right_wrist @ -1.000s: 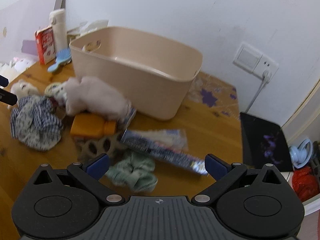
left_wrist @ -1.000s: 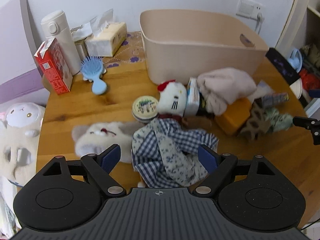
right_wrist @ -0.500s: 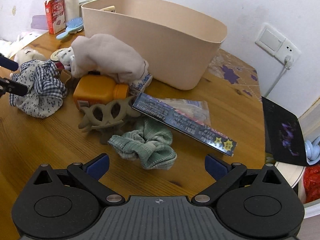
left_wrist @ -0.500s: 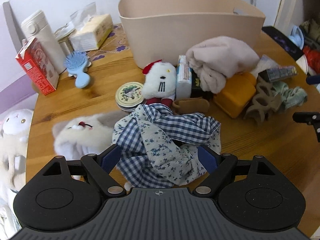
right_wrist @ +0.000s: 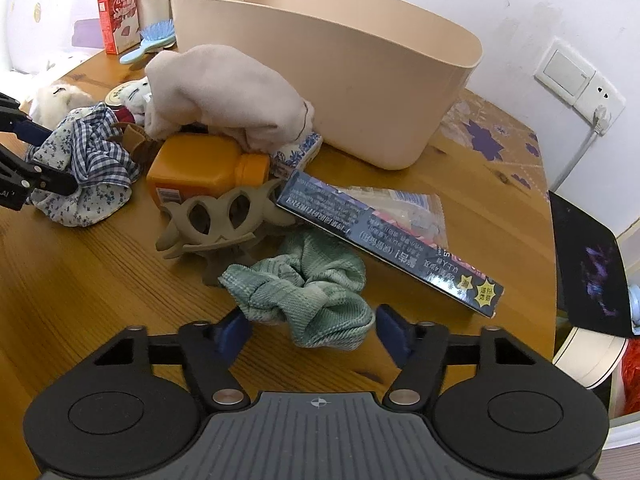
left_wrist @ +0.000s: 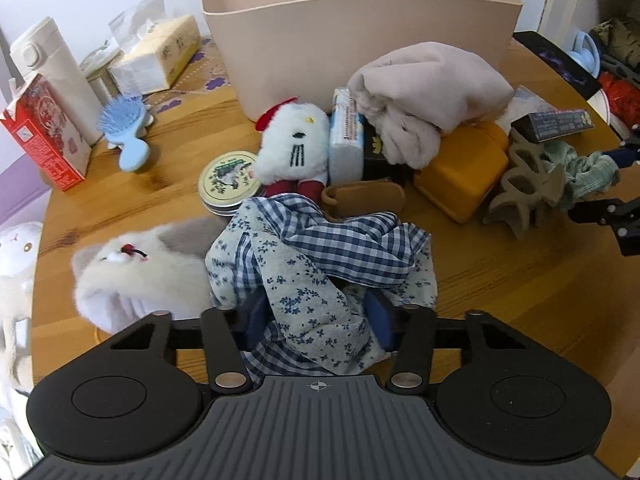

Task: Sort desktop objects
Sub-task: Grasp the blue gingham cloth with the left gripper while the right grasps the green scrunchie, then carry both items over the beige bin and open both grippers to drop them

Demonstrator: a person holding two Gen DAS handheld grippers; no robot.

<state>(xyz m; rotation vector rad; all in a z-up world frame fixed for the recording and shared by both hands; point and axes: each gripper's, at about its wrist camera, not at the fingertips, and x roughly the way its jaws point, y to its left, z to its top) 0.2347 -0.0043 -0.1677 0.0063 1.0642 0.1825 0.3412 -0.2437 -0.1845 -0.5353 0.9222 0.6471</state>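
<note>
Evidently little is sorted: the left gripper (left_wrist: 316,316) pinches the blue checked cloth (left_wrist: 320,256) on the table (left_wrist: 500,280), the right gripper (right_wrist: 310,330) straddles the green scrunchie (right_wrist: 304,292) without clamping, and the remaining clutter lies outside the beige bin (right_wrist: 360,80).

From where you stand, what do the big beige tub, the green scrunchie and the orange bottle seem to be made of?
The beige tub looks like matte moulded plastic: smooth, thin, even walls with a rounded rim. The green scrunchie is soft ribbed fabric, perhaps corduroy or knit, going by its fine ridges and gathered folds. The orange bottle seems to be opaque plastic with a slight sheen, a screw cap and a printed label.
</note>
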